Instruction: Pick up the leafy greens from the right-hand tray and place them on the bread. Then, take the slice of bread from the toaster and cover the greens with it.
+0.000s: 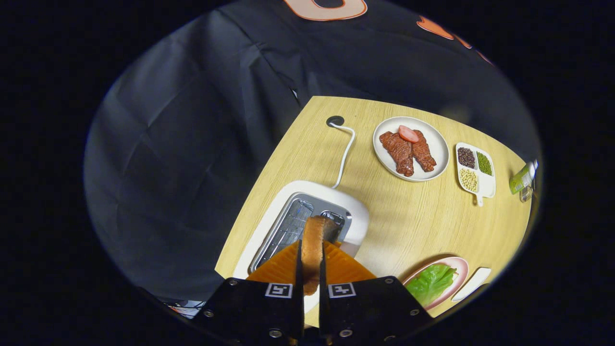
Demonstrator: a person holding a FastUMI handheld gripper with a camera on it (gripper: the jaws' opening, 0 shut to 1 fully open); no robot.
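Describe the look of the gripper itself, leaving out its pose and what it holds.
The gripper has two black, angular body plates, studded with silver screws along their edges. Each plate carries a small square black-and-white marker near the inner edge. Its two fingers are broad, ribbed, fan-shaped pads, narrowing towards the plates.

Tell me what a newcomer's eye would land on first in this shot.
First, the slice of bread clamped on edge between the tongs, held just above the white toaster. Next, beyond the toaster on the wooden table, a white plate of brown meat strips. Then the leafy greens on a pink plate beside the tongs.
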